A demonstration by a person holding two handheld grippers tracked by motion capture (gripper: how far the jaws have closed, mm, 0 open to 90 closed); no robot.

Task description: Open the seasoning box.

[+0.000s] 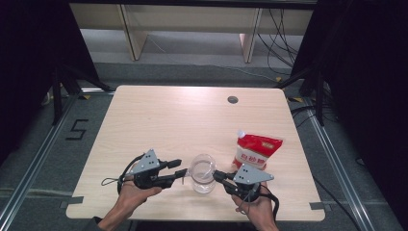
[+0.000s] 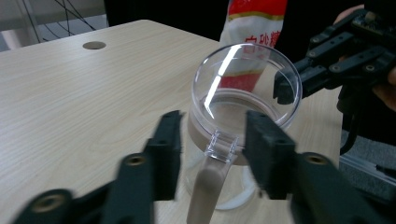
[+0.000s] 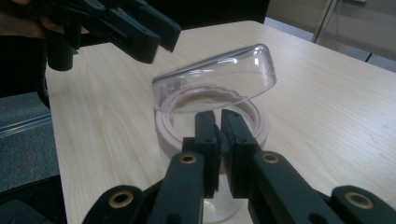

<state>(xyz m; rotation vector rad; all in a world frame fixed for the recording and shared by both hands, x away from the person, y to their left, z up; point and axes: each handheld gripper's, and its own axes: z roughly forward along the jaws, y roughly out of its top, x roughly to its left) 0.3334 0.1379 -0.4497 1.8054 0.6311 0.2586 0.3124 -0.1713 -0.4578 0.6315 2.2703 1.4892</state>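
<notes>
Near the counter [image 1: 159, 115] front edge stands the jar [image 1: 202, 174], its lid [image 3: 219, 79] hinged half up. Right tool [image 3: 218, 135] is clamped on the rim; left tool [image 2: 212, 154] is open around the handle. A careless pull may tip the jar.

- The left hand [image 1: 131, 195] comes in from the bottom edge, with the forearm angled up and to the right.
- The left gripper [image 1: 182, 169] points right, about level; its jaws stand apart, pressing on nothing.
- The right hand [image 1: 255, 207] grips its tool from below.
- The right gripper [image 1: 217, 175] points left toward the other gripper; its jaws are pressed together.
- The two tips face each other, near but apart.
</notes>
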